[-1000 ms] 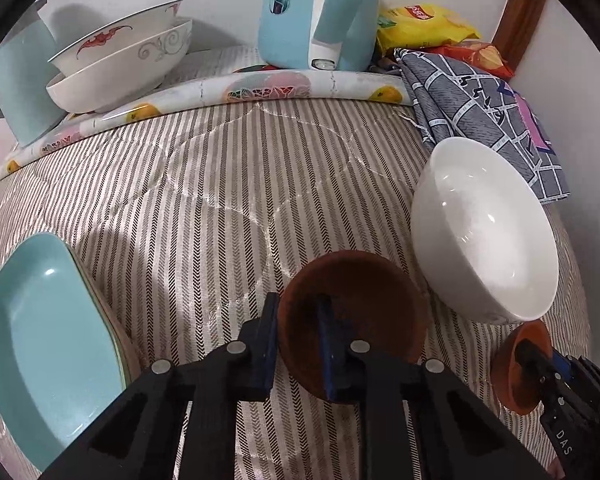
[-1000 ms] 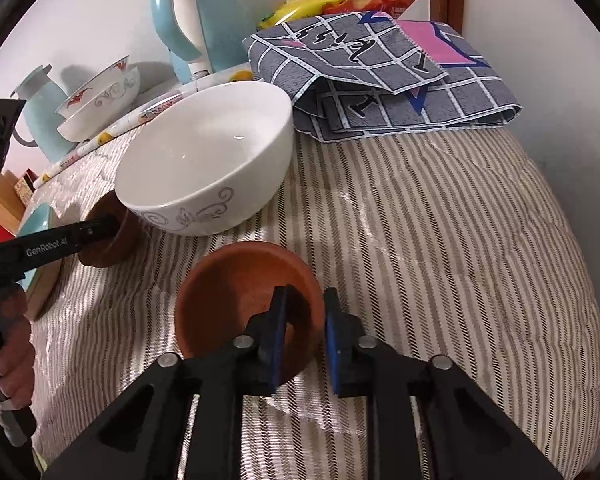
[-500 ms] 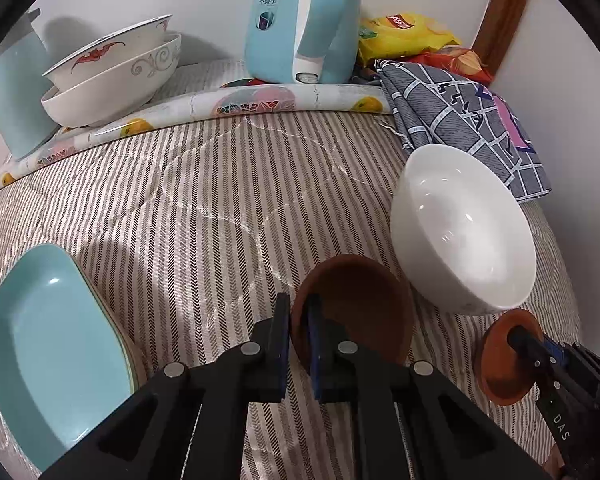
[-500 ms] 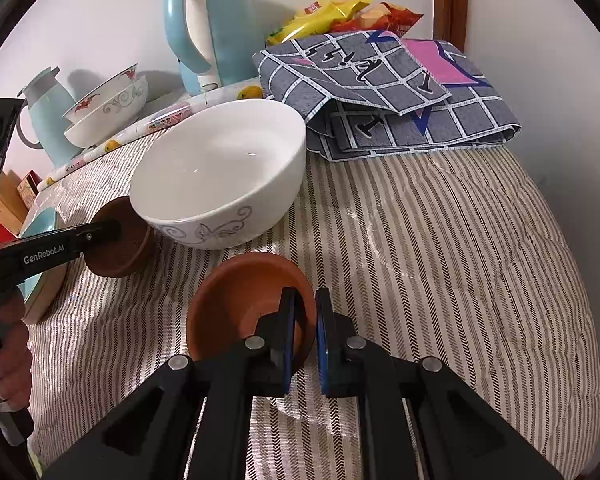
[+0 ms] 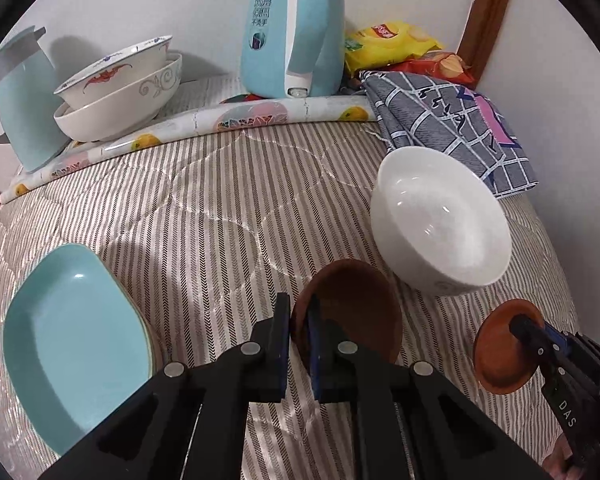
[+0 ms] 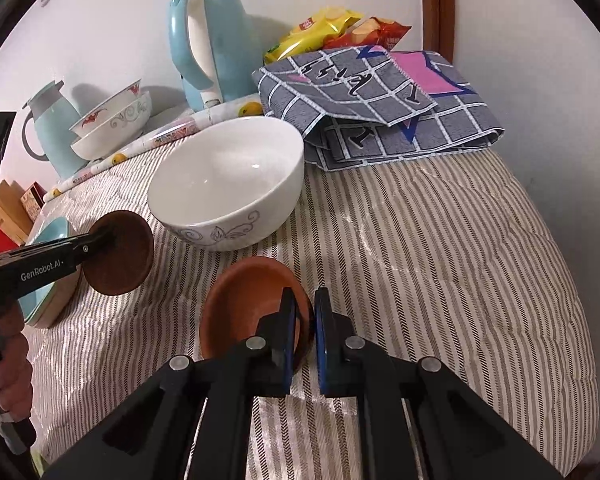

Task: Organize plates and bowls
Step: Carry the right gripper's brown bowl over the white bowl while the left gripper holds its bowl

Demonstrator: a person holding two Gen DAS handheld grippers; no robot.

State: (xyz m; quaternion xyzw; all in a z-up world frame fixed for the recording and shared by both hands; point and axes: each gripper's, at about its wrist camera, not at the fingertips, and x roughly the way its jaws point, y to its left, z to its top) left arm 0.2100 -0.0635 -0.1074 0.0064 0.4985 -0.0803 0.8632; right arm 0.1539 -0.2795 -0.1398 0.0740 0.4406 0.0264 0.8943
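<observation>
My left gripper (image 5: 299, 322) is clamping the rim of the dark brown dish (image 5: 352, 312), its jaws pinched tight on the near edge, and the dish is tilting up off the striped quilt (image 5: 204, 208); from the right wrist view I am seeing that same gripper (image 6: 107, 237) reaching in from the left with the dish (image 6: 120, 258) hanging on edge above the bedding. My right gripper (image 6: 305, 320) is likewise squeezing the near rim of the orange-brown dish (image 6: 248, 304), which is sitting just in front of the white bowl (image 6: 228, 184) on the quilt (image 6: 420, 248); in the left wrist view I am seeing it (image 5: 516, 324) at the lower right, biting the rim of that dish (image 5: 500, 356). Working down by size, the quilt is covering the whole surface, the grey checked cloth (image 5: 452, 128) is lying folded at the far right, and the pale blue kettle (image 5: 296, 28) is standing at the back on a fruit-patterned strip (image 5: 228, 124). The white bowl (image 5: 440, 220) is resting near the cloth, just beyond my dark dish. The turquoise plate (image 5: 72, 340) is lying at the near left on top of another plate. Two patterned bowls (image 5: 120, 92) are nesting at the back left beside a light blue jug (image 5: 24, 100). Snack bags (image 5: 392, 40) are sitting behind the cloth. A person's hand (image 6: 8, 376) is gripping the left handle.
</observation>
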